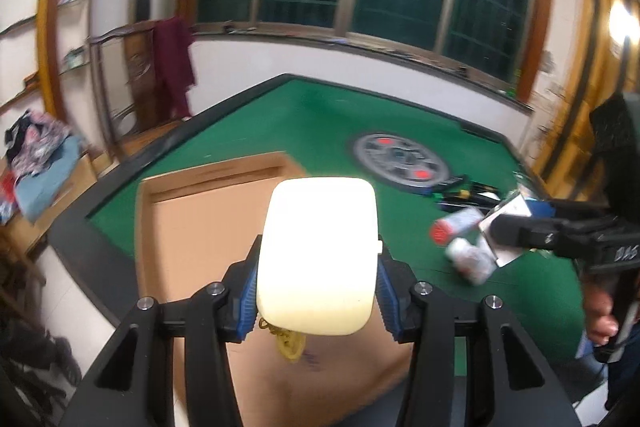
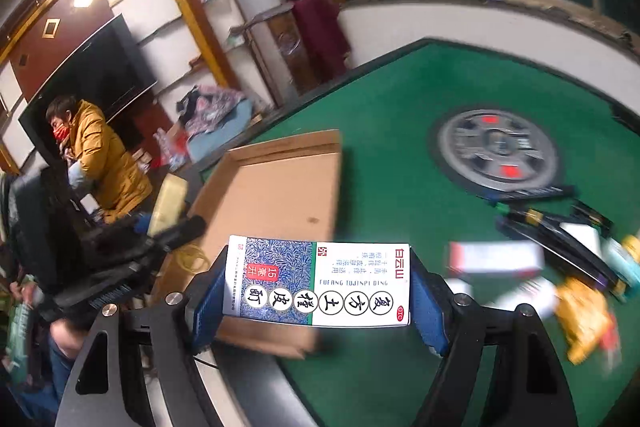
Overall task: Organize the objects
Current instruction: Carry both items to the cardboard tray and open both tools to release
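My left gripper [image 1: 318, 283] is shut on a pale cream rounded block [image 1: 318, 255] and holds it above a flat open cardboard box [image 1: 208, 219] on the green table. A yellow cord [image 1: 288, 345] lies in the box under it. My right gripper [image 2: 318, 301] is shut on a white and blue medicine box [image 2: 318, 281] with Chinese print, just right of the cardboard box [image 2: 280, 187]. The right gripper also shows in the left wrist view [image 1: 496, 227], and the left gripper with the cream block [image 2: 168, 203] shows in the right wrist view.
Loose items lie at the table's right: a red-capped bottle [image 1: 452, 225], black pens [image 2: 552, 231], a yellow toy [image 2: 584, 319], a white box [image 2: 494, 257]. A grey round hub [image 2: 498, 151] sits mid-table. A person in a yellow jacket [image 2: 100, 155] stands at left.
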Demonstrator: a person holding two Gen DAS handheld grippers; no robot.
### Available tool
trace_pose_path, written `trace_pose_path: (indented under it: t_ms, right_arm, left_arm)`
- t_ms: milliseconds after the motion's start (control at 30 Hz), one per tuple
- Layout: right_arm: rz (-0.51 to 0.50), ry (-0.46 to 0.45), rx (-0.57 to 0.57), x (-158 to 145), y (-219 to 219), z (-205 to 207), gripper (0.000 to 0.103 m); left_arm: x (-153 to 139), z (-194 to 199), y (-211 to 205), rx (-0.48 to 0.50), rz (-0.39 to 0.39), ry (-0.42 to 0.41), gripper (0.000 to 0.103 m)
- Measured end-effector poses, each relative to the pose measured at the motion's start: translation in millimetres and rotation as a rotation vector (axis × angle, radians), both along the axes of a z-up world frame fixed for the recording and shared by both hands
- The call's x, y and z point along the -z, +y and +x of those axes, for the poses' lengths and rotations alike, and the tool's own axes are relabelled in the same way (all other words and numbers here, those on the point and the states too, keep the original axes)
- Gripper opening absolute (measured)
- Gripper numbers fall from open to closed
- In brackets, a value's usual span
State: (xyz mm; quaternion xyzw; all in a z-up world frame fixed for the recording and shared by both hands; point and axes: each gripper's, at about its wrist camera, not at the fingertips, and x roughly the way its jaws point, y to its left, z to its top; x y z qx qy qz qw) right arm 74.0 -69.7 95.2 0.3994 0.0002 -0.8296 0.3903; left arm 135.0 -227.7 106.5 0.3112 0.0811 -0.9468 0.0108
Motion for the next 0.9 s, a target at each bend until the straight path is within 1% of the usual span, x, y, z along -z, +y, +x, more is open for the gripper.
trace_pose_path:
  t_ms: [67, 100, 133, 167, 233, 267, 300, 367, 433, 467, 567, 667, 833, 900]
  right_arm:
    - [0.007, -0.045, -0.003, -1, -34, -19, 0.083]
    - [0.006, -0.069, -0.007, -1, -48, -27, 0.083]
    - [0.003, -0.105, -0.009, 1, -72, -42, 0.083]
    - [0.007, -0.129, -0.008, 3, -86, -51, 0.083]
    - [0.023, -0.183, -0.013, 13, -119, -72, 0.083]
    - [0.054, -0.203, 0.006, 21, -141, -87, 0.083]
    - [0.071, -0.212, 0.016, 25, -151, -93, 0.083]
    - [0.099, -0.259, 0.037, 40, -178, -114, 0.083]
    - [0.119, -0.285, 0.047, 49, -192, -127, 0.083]
    - [0.144, -0.289, 0.048, 56, -201, -133, 0.083]
    - [0.208, -0.289, 0.073, 73, -214, -146, 0.083]
    - [0.234, -0.305, 0.086, 83, -218, -156, 0.083]
    - [0.279, -0.282, 0.088, 89, -230, -164, 0.083]
    - [0.280, -0.288, 0.080, 90, -236, -165, 0.083]
  left_arm:
    - [4, -10, -21, -0.052, 0.004, -0.034, 0.048]
    - [5, -17, -28, -0.061, 0.000, -0.046, 0.048]
    - [8, -24, -35, -0.079, -0.010, -0.059, 0.048]
    - [11, -34, -43, -0.106, -0.023, -0.083, 0.048]
    - [19, -49, -57, -0.118, -0.026, -0.124, 0.048]
    - [24, -56, -68, -0.142, -0.022, -0.146, 0.048]
    - [28, -62, -75, -0.168, -0.019, -0.171, 0.048]
    - [37, -77, -88, -0.181, -0.007, -0.211, 0.048]
    - [43, -87, -96, -0.201, -0.011, -0.237, 0.048]
    - [45, -92, -99, -0.194, -0.008, -0.246, 0.048]
    - [51, -101, -109, -0.205, 0.035, -0.269, 0.048]
    - [55, -112, -113, -0.206, 0.062, -0.313, 0.048]
    - [61, -121, -109, -0.215, 0.051, -0.355, 0.048]
    - [65, -122, -110, -0.215, 0.070, -0.359, 0.048]
